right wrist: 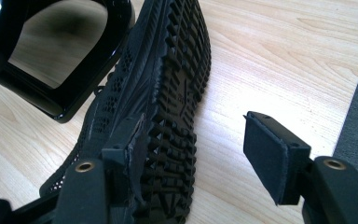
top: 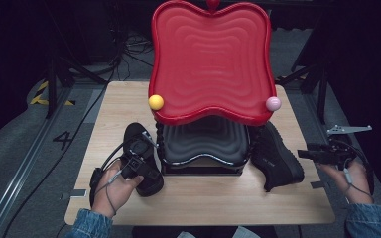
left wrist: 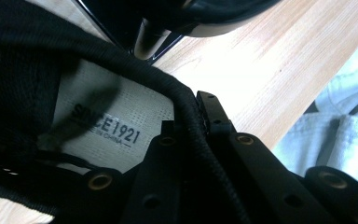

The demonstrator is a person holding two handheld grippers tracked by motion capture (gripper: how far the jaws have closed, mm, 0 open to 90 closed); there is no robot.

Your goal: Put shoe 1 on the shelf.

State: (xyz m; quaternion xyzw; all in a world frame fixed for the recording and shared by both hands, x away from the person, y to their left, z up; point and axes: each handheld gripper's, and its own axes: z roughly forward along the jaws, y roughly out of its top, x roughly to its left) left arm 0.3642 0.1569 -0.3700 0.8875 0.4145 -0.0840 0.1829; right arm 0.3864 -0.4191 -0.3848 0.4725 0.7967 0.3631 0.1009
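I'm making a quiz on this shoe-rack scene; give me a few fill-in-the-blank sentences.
1. The left gripper is shut on the ____ of the left shoe.
2. The right shoe lies tipped, its ____ facing the right gripper.
3. The rack's top tray is ____ in colour.

Missing words: collar; sole; red
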